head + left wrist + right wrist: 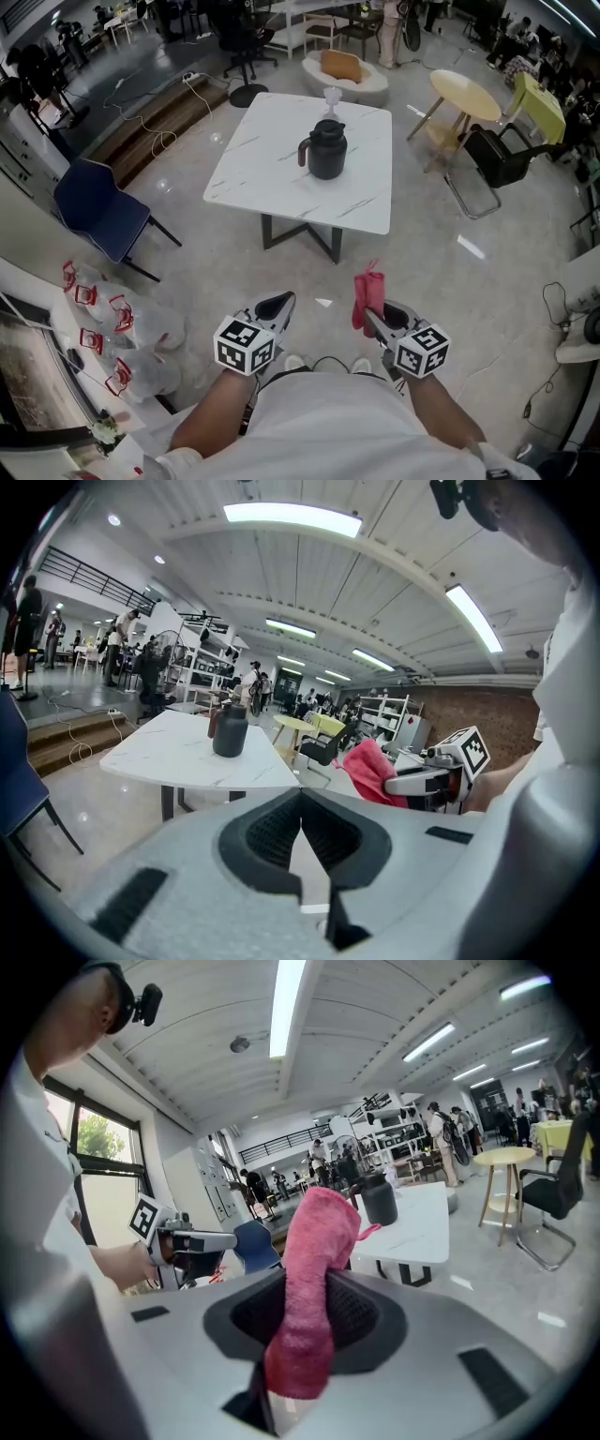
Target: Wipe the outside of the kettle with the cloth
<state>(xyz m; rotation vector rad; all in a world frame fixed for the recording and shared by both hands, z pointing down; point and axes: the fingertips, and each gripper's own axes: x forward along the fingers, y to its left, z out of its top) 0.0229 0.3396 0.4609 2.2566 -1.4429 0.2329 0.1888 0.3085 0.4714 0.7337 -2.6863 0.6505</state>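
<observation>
A black kettle (325,148) with a handle on its left stands near the middle of a white marble-look table (281,178); it also shows far off as the kettle (229,730) and the kettle (379,1199) in the two gripper views. My right gripper (373,312) is shut on a folded pink cloth (367,296), which sticks up between its jaws as the cloth (314,1269). My left gripper (280,305) is shut with nothing in it, its pads (281,832) meeting. Both grippers hang well short of the table, over the floor.
A blue chair (98,208) stands left of the table. A round yellow table (462,96) and a black chair (490,161) are to the right. A small white funnel-like piece (332,96) sits at the table's far edge. White bags with red handles (122,337) lie at lower left.
</observation>
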